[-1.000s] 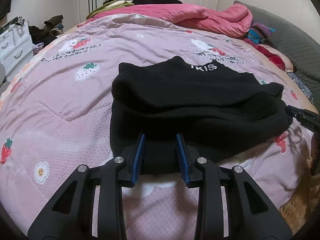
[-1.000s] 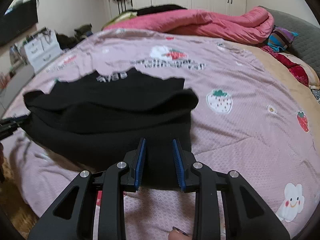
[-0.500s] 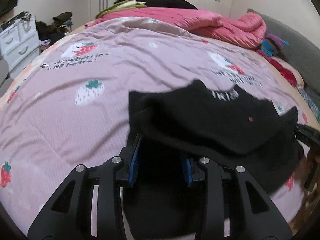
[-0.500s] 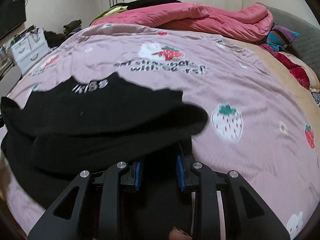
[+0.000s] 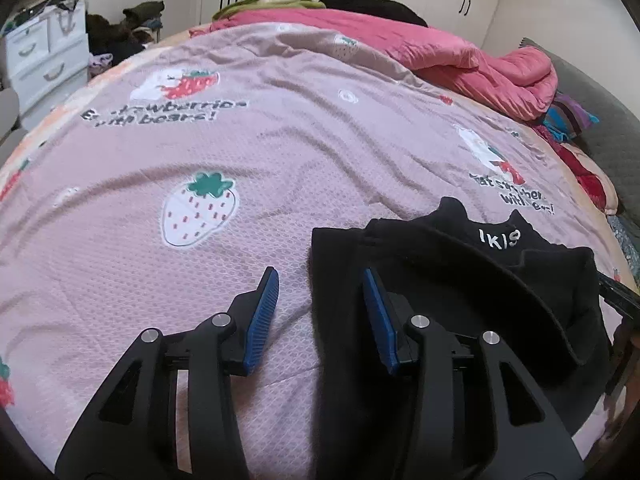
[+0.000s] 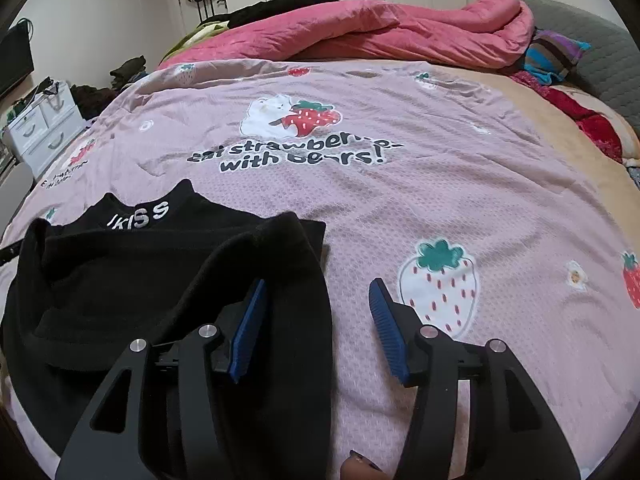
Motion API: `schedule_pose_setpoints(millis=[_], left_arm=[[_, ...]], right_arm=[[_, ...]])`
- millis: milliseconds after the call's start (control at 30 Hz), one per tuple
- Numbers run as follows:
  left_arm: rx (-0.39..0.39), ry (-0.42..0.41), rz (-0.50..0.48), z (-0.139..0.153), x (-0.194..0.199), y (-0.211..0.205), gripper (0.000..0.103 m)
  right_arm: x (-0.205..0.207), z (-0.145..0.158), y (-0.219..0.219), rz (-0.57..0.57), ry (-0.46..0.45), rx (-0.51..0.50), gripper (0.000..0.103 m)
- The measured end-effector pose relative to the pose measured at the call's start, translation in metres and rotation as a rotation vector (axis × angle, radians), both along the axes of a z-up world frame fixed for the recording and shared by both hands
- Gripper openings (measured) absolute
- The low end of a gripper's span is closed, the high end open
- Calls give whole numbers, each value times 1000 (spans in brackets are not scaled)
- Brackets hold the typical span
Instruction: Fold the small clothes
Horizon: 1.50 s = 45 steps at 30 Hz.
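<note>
Left wrist view shows one black top, folded, lying at lower right on the strawberry-print bedspread; its left edge runs between the released, opening jaws of the left gripper, pads off the cloth. Right wrist view puts that top at lower left, its right edge between the opening jaws of the right gripper, ungripped. One white drawer unit sits upper left, drawers closed.

Left gripper: pitched downward, jaws opening, blue pads apart, nothing pressed. Right gripper: same pitch, jaws opening wider. Fingertip at 6 o'clock, right view.
</note>
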<state>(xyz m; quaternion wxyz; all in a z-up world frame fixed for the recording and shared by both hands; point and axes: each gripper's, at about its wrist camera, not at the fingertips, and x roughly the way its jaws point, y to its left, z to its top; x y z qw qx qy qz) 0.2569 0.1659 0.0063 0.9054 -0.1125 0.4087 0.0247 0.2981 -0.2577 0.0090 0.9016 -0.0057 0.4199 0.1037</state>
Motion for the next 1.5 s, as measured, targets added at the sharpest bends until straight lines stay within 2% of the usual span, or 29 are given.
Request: schedule_pose_setpoints(millis=[100,167,233,300,333,433,567,667,767,800,867,933,967,1133,1200,1267,1300,1367,1433,1500], left_arm=[[11,-7,-26,1,3,-7,36],[15,-13,-46,2,5,-12,36],[25,0,-64,-1,7,-16,34],[47,20,-73,-5,10,-19,26],[45,24,-77,-6,12,-20,25],[51,32,-91,-9,15,-22,25],[41,30,-105,-8,14,-22,26],[31,55,-134,-12,16,-23,33],[32,76,-133,-20,19,-23,32],[38,77,-122,-20,18,-24,21],[53,71,-108,-16,16,-25,9],[52,36,-100,-6,11,-25,6],[40,24,-95,-2,9,-23,6],[-127,-77,-71,31,-10,0,2],[-136,-124,-56,45,-19,8,2],[-192,-156,-50,53,-26,18,2],[-216,-161,-43,53,-28,23,2],[-208,-148,-12,47,-26,30,2],[-224,-119,10,35,-19,35,2],[-203,-75,35,19,-9,34,2]], right_arm=[[7,1,6,20,-2,-1,52],[10,-1,10,41,2,-3,48],[10,-4,14,56,6,-5,35],[8,-7,20,75,1,-19,25],[7,-7,22,81,-5,-33,19],[3,-3,26,82,-30,-52,10],[1,2,21,55,-56,-19,8],[0,7,14,31,-70,8,8],[0,12,6,1,-78,46,7],[0,13,2,-8,-76,68,7],[0,14,-3,-23,-73,99,7],[-2,14,-7,-32,-73,113,7],[-3,15,-9,-35,-72,125,7],[-8,28,-25,-51,-74,240,7],[-7,33,-32,-59,-74,299,7],[-2,35,-38,-62,-59,362,7],[3,34,-41,-75,-49,385,7],[11,31,-41,-85,-32,401,7],[18,24,-39,-93,-9,398,7],[25,11,-34,-101,32,371,7]])
